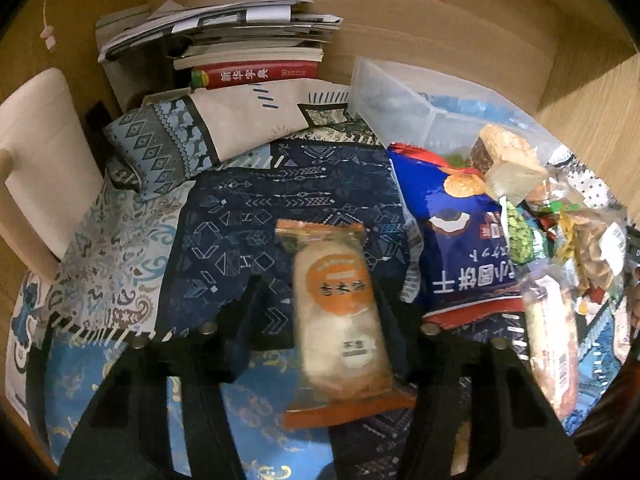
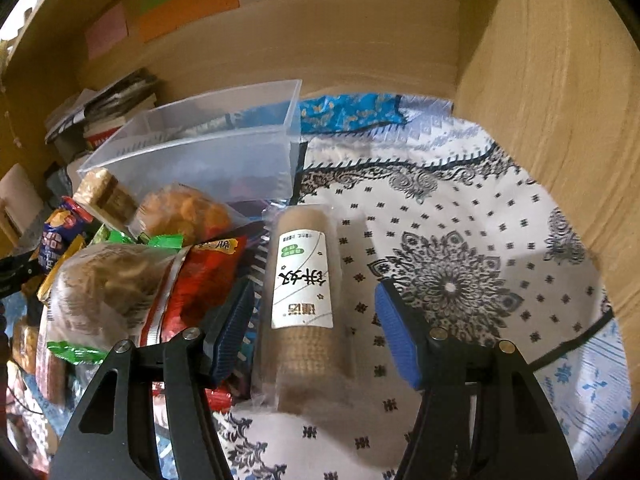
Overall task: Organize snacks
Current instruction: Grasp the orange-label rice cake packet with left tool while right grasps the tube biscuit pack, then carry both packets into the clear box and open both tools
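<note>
Worktop (image 2: 460, 220): patterned cloth, wood walls behind.
Left claw (image 1: 320, 332): I judge it clamped on the cake (image 1: 340, 316).
Right claw (image 2: 316, 332): apart around the biscuits (image 2: 304, 300); I'd close mid-pack, then lift to the bin (image 2: 208, 148).

The left gripper (image 1: 324, 320) has matte black angular arms with triangular cut-outs and round silver screw heads at the pivots; its fingers (image 1: 244, 304) look black and blurred. The right gripper (image 2: 316, 332) has the same black frame, cut-outs and silver screws, but its fingers (image 2: 400, 340) carry blue ribbed pads, the left one darker in shadow
</note>
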`<state>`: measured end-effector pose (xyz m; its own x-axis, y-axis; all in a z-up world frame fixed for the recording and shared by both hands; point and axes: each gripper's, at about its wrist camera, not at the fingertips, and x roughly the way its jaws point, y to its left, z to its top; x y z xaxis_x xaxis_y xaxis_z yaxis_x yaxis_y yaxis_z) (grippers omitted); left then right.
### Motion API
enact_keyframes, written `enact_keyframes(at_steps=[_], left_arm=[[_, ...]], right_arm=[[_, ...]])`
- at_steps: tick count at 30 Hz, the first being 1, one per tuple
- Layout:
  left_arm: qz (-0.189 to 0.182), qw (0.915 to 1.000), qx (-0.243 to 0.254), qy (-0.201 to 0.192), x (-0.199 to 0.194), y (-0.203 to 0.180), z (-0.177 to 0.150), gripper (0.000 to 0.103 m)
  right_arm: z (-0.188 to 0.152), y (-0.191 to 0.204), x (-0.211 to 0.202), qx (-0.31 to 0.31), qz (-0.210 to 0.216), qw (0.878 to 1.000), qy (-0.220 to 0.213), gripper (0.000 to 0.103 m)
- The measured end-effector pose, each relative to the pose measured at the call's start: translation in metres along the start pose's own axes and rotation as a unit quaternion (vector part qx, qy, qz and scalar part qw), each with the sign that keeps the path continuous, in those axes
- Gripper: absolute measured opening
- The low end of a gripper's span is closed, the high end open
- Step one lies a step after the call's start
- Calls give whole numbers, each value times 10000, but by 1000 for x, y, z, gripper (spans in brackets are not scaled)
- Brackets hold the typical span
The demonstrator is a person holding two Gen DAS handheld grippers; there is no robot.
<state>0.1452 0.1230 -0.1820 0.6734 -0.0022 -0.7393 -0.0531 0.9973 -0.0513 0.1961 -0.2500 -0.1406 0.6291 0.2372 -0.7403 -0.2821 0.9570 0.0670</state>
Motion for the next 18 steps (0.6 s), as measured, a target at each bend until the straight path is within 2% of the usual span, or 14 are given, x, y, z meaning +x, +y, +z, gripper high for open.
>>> enact_keyframes(at_steps=[1,2,3,10,18], left_arm=[[114,9999,55,-26,0,-2,-1,39],[153,9998,81,-39,1,-1,-1,37],[159,9998,84,-45,1,0,0,36],[36,9999,-44,-94,-5,6,5,34],[187,9981,43,-581,-42,-2,26,34]], right_arm=[[0,2,3,-52,8,10000,76,55],[0,3,6,-84,23,9999,130,43],[-1,4,9,-125,21,9997,198,39],[-1,4,5,-180,-39,9998,61,37],[14,4,-25,-111,-7,9990,-434,37]])
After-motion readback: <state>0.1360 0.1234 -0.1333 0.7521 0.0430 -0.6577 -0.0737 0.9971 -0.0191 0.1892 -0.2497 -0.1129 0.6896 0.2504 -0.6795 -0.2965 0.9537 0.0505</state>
